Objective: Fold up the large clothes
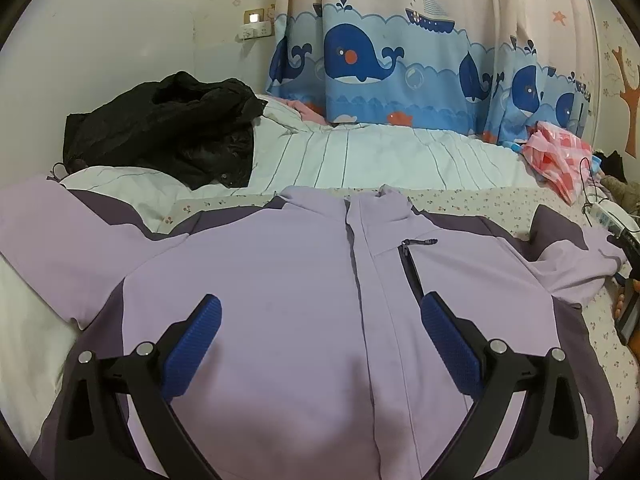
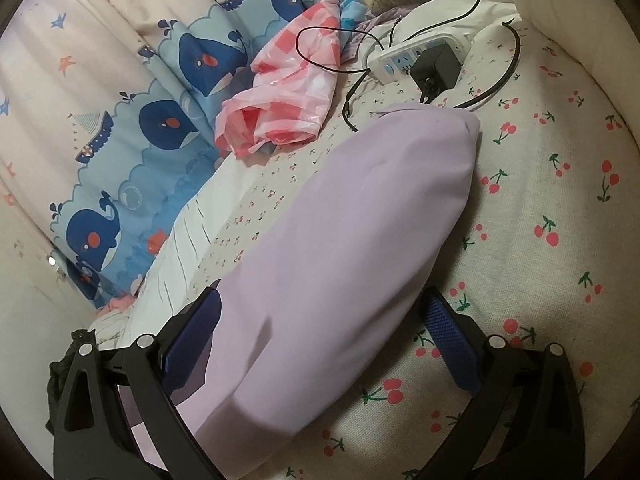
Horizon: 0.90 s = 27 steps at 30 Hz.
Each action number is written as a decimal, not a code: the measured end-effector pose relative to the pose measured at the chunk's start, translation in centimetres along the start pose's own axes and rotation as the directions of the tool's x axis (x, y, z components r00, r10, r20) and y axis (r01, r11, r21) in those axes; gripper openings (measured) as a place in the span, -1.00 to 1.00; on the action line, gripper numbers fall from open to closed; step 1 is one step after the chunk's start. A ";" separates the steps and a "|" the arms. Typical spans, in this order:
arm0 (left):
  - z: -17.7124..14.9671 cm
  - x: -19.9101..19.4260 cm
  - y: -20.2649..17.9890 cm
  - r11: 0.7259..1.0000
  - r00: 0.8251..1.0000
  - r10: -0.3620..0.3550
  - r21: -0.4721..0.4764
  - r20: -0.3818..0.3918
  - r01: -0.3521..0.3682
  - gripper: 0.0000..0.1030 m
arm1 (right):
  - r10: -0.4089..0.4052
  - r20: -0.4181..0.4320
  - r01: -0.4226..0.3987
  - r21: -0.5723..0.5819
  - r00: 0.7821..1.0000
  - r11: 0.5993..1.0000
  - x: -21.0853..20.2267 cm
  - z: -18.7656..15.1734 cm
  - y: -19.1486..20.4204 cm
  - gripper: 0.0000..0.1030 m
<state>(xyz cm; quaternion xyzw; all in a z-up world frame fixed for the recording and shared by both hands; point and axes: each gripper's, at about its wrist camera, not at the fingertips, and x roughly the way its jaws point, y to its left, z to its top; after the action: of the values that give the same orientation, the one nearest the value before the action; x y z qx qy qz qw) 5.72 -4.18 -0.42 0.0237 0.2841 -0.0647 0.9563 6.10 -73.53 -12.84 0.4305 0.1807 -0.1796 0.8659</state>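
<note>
A lilac jacket (image 1: 280, 280) with dark purple shoulder panels lies front up and spread flat on the bed, zip closed, collar away from me. My left gripper (image 1: 320, 312) is open and empty, hovering over the jacket's chest. In the right wrist view the jacket's right sleeve (image 2: 360, 216) stretches away across the cherry-print sheet (image 2: 540, 200). My right gripper (image 2: 324, 312) is open, its jaws standing on either side of the sleeve near its shoulder end, not closed on it.
A black jacket (image 1: 168, 128) is heaped at the bed's far left on a striped white quilt (image 1: 380, 156). A pink checked plastic bag (image 2: 288, 92), a power strip with adapter (image 2: 420, 56) and cables lie beyond the sleeve's end. A whale-print curtain (image 1: 380, 60) hangs behind.
</note>
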 end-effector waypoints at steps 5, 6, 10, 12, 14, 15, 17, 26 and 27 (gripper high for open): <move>-0.1 0.0 -0.1 1.000 1.000 0.003 0.005 0.003 -0.003 0.86 | 0.000 0.001 0.000 -0.001 1.000 1.000 0.1 0.0 0.0 0.87; -0.1 0.0 -0.1 1.000 1.000 0.004 0.007 0.004 -0.004 0.86 | -0.010 -0.005 0.010 -0.003 1.000 1.000 0.2 0.0 0.1 0.87; -0.2 -0.1 -0.4 1.000 1.000 0.011 0.023 0.014 -0.011 0.86 | -0.081 -0.056 0.080 -0.012 0.995 0.997 1.2 0.6 0.6 0.87; -0.2 -0.2 -0.6 0.999 1.000 0.015 0.036 0.021 -0.016 0.86 | -0.103 -0.079 0.102 -0.017 0.991 0.995 1.7 0.8 0.8 0.87; -0.2 -0.3 -0.8 0.999 1.000 0.016 0.048 0.027 -0.018 0.86 | -0.114 -0.098 0.112 -0.022 0.989 0.993 1.9 0.8 0.8 0.87; -0.2 -0.3 -0.9 0.998 0.999 0.017 0.054 0.029 -0.019 0.86 | -0.118 -0.112 0.116 -0.030 0.987 0.993 2.0 0.8 0.9 0.87; -0.2 -0.3 -1.0 0.998 0.999 0.016 0.059 0.031 -0.018 0.86 | -0.118 -0.119 0.116 -0.027 0.986 0.993 2.0 0.9 0.9 0.72; -0.1 -0.4 -0.7 0.999 1.000 0.008 0.040 0.026 -0.009 0.86 | 0.017 -0.085 -0.017 -0.005 0.996 1.000 0.1 2.9 3.2 -0.83; 0.0 -0.5 -0.6 0.999 1.000 0.006 0.033 0.027 -0.007 0.86 | 0.043 -0.067 -0.043 -0.009 0.997 0.999 -0.6 3.5 4.1 -0.83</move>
<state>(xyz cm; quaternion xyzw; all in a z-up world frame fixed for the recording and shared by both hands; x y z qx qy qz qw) 5.26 -4.68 -0.17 0.0395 0.2702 -0.0667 0.9597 8.01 -73.92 -7.80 0.4355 0.2011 -0.1456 0.8653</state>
